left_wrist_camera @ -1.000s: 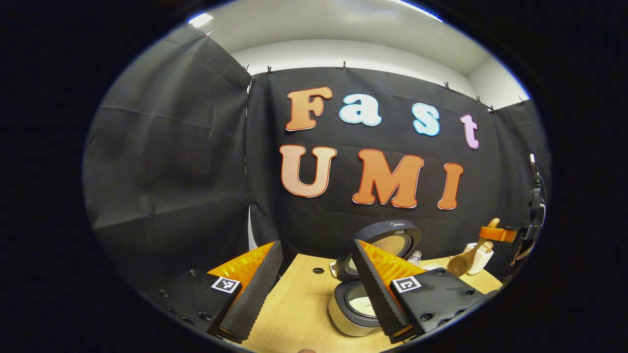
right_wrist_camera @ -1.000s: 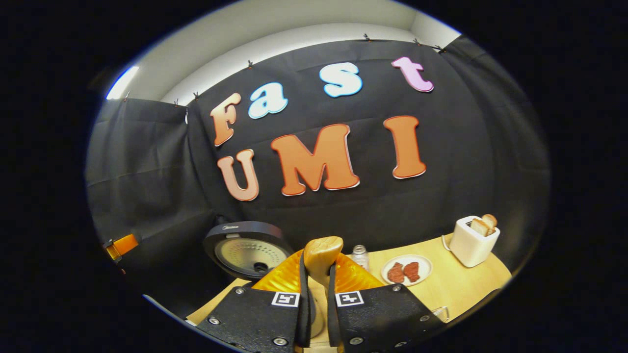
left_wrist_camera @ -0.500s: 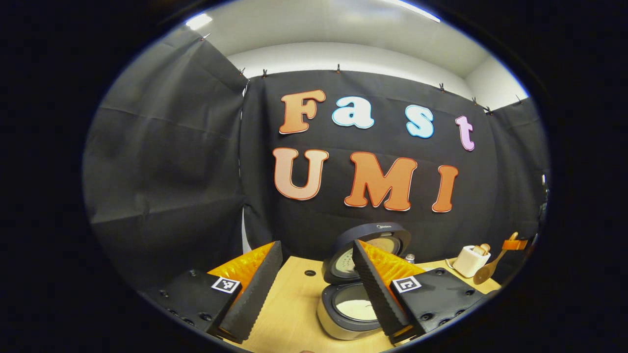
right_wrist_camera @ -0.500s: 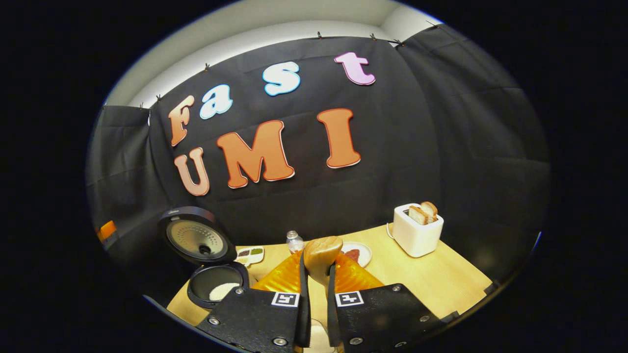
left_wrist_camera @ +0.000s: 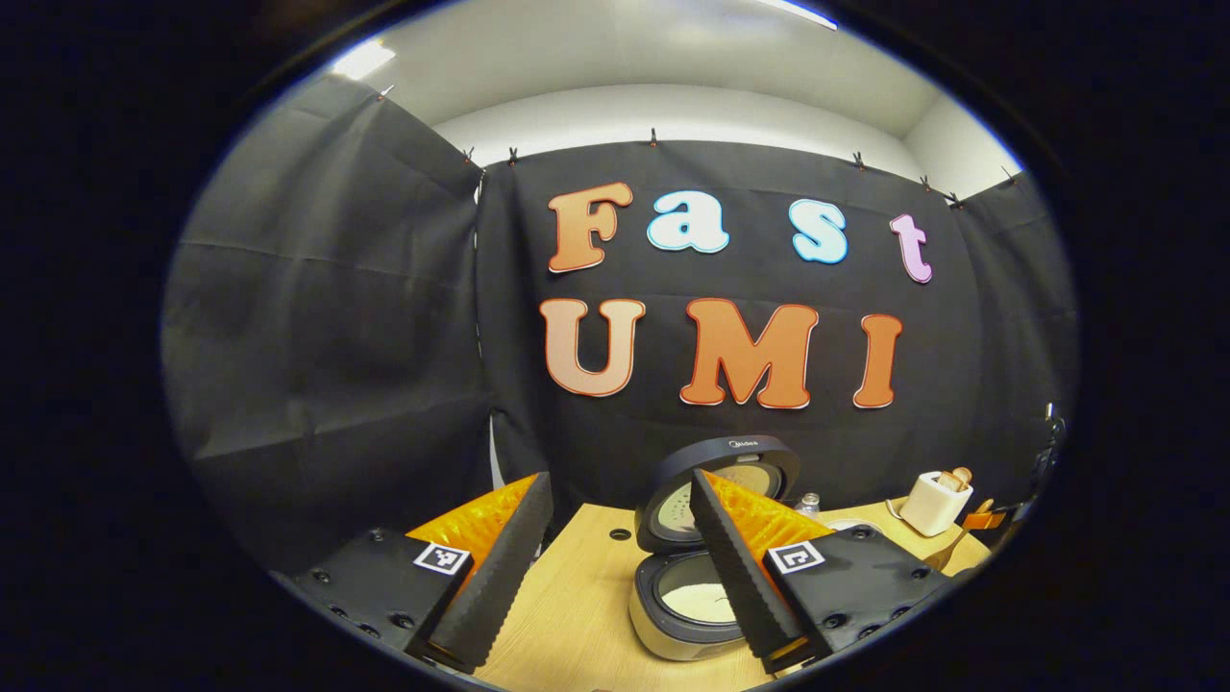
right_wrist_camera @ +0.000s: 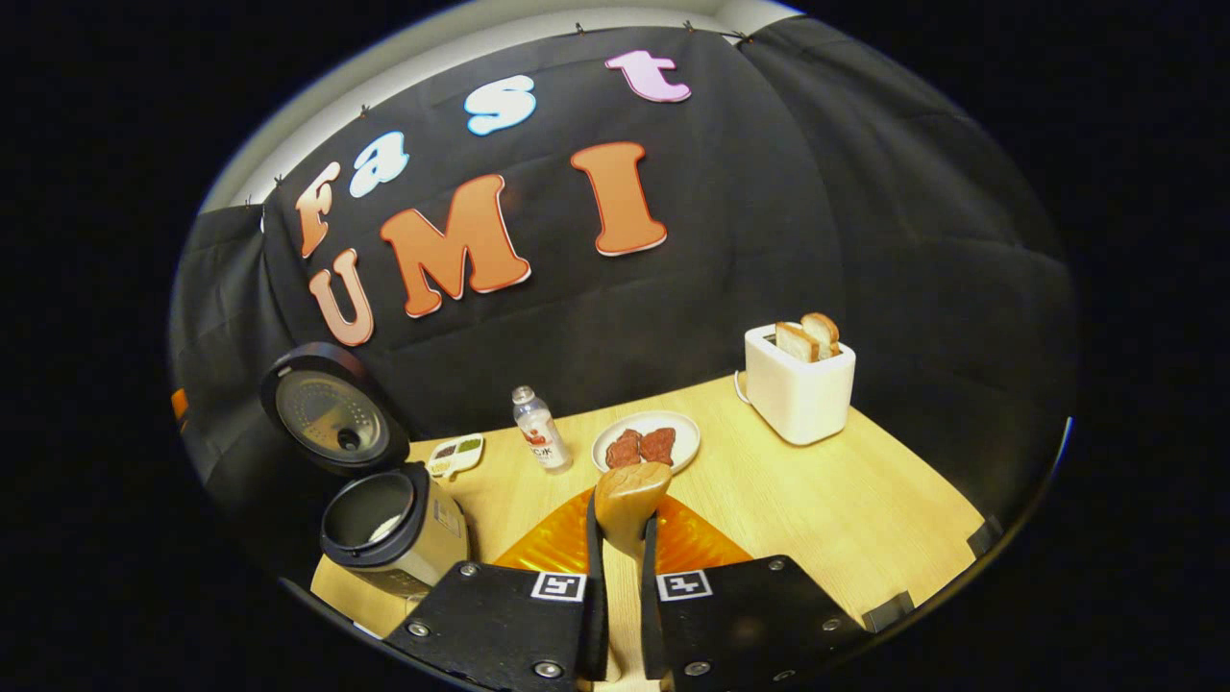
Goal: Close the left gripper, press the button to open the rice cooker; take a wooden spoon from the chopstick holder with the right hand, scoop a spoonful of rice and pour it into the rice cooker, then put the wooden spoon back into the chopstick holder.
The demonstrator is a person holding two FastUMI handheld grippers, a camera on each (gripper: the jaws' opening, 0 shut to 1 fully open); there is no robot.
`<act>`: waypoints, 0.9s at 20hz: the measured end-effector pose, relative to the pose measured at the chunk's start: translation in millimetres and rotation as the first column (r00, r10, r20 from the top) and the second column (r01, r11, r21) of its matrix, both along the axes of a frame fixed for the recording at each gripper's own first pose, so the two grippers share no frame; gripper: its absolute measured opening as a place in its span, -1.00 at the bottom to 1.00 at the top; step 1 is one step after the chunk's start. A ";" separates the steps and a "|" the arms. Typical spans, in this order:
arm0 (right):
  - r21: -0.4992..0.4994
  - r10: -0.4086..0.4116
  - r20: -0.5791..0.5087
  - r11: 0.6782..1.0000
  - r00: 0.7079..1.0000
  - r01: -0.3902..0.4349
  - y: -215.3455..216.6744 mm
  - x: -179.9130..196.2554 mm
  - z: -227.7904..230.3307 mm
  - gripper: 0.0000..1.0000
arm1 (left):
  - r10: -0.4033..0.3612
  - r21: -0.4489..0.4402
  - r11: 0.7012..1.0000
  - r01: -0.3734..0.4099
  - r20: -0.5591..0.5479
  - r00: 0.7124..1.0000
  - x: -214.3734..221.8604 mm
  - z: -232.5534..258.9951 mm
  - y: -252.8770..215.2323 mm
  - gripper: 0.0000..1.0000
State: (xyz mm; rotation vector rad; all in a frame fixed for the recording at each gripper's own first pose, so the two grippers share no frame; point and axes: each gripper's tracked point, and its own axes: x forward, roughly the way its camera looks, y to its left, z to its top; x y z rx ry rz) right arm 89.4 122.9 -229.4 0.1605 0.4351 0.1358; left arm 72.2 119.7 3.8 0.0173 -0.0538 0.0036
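Two tools seen: left tool (left_wrist_camera: 615,567) spread wide, nothing gripped; right tool (right_wrist_camera: 615,577) clamped on wooden spoon (right_wrist_camera: 629,500) handle. Rice cooker (right_wrist_camera: 394,529) lid raised, near tabletop (right_wrist_camera: 865,509) left edge. Bare tabletop between plate (right_wrist_camera: 646,442), toaster (right_wrist_camera: 799,384), near edge.

White toaster (right_wrist_camera: 799,394), pale wooden table (right_wrist_camera: 865,509), red meat on white plate (right_wrist_camera: 646,442).

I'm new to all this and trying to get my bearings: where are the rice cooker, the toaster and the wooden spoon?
rice cooker (right_wrist_camera: 423,538): right gripper view, on its pale side wall.
toaster (right_wrist_camera: 802,389): right gripper view, on its white front face.
wooden spoon (right_wrist_camera: 629,495): right gripper view, on the handle end above the tongs.
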 end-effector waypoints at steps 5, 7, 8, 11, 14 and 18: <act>0.053 0.025 -0.061 0.998 0.998 -0.022 -2.8 1.9 -36.5 -0.75 | 0.039 0.024 0.999 -0.040 0.006 0.999 -9.8 4.0 -1.0 0.93; 0.077 0.028 -0.085 0.997 0.996 -0.021 -7.8 3.5 -51.9 -0.75 | 0.049 0.038 0.998 -0.049 0.000 0.999 -13.9 2.2 -3.3 0.92; 0.089 0.030 -0.100 0.996 0.995 -0.021 -9.2 1.9 -57.2 -0.74 | 0.052 0.043 0.998 -0.052 -0.002 0.999 -15.4 1.1 -5.1 0.91; 0.173 0.026 -0.116 0.985 0.993 -0.006 -17.7 4.1 -53.2 -0.71 | 0.056 0.039 0.998 -0.056 -0.015 0.998 -14.8 -2.8 -10.1 0.89; 0.088 -0.032 -0.139 0.995 0.990 0.044 -44.1 5.7 -61.8 -0.55 | 0.045 0.005 0.999 -0.044 -0.032 0.998 -13.0 -7.1 -21.2 0.99; -0.058 -0.063 -0.116 0.997 0.991 0.056 -73.9 -0.5 -43.7 -0.05 | 0.027 -0.001 1.000 -0.027 -0.048 0.998 -11.4 -6.1 -38.5 0.99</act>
